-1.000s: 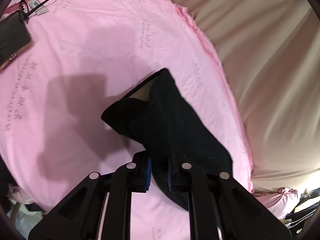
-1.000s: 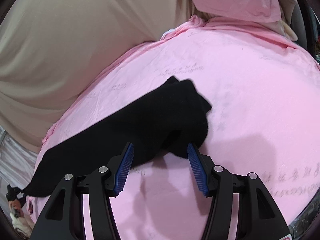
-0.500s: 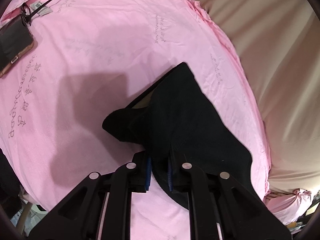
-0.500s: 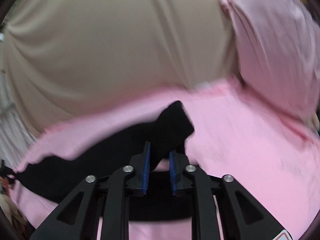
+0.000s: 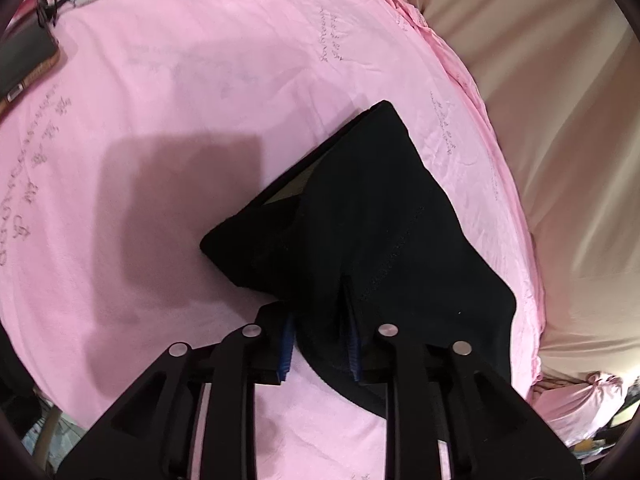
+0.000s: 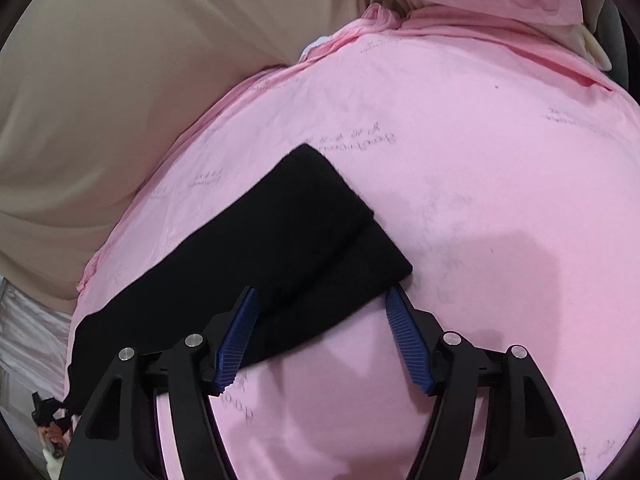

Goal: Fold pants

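A phone lies far left on the pink sheet, whose grey script print is too small to read. The left claw, jaws just eased apart, has a fold of the black pants between its pads. The right claw has just spread wide, released, over the pants' edge.

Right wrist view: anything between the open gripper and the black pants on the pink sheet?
Nothing visible. The right gripper, jaws just opened wide, sits directly at the near edge of the black fabric pants on the pink sheet.
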Tool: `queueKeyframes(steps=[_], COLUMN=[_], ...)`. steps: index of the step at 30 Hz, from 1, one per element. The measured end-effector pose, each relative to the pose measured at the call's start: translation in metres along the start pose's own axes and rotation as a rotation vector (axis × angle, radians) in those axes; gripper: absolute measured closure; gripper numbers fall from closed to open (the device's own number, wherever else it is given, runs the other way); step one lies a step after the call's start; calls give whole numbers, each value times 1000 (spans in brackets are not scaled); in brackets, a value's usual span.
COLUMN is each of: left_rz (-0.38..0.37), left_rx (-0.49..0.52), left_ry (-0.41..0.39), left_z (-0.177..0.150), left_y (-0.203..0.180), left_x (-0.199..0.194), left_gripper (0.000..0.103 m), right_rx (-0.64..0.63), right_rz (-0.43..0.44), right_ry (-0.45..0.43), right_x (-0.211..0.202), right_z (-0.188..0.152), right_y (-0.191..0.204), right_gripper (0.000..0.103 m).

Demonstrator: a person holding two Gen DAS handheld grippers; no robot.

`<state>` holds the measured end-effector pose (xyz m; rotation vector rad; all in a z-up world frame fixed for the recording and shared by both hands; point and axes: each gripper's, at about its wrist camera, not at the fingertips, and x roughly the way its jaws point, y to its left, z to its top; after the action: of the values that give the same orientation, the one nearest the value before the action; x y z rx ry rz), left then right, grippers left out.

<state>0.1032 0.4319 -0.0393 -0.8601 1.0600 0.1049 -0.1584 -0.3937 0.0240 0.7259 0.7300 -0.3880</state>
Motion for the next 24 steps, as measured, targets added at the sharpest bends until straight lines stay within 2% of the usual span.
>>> queueKeyframes(steps=[1,2,3,4,6,9,10,12,13,15,18,20,24], left_rz=[-14,-24,-28,-26,-20,-76,-93,-97,-83,-1,41,10,-35], left_rx=[-14,-23,-26,-20,-5,24,43,77,87,82,30,2,26], left_ry=[5,7,9,5,-1,-28,-29,-16,-11,4,51,51,39], left_z=[1,3,3,4,5,5,3,-1,-2,-2,-1,-2,-3], left_y=[3,4,3,1,-6,-20,-24,-30,-31,-22,3,13,7], left_x=[1,2,3,3,-3,-34,-46,-62,-63,-50,-15,-10,-34], left_gripper=[81,81,83,88,91,92,92,91,91,91,91,91,91], right_rx=[18,29,39,59,84,51,27,-9,-26,-2,95,134,91], right_rz=[8,14,17,26,59,126,133,89,52,-33,-69,-13,-1], right_ry=[-6,-11,-12,6,-38,-103,-114,-111,-98,-44,50,28,-8], right_x=[7,12,20,27,13,-44,-62,-82,-84,-69,-33,-34,-61], right_z=[5,9,14,19,23,26,25,16,9,-4,-28,-34,-34], right_y=[1,1,4,6,13,31,36,39,36,15,-27,-38,-27], right_gripper=[35,39,50,96,94,95,96,96,96,96,96,95,95])
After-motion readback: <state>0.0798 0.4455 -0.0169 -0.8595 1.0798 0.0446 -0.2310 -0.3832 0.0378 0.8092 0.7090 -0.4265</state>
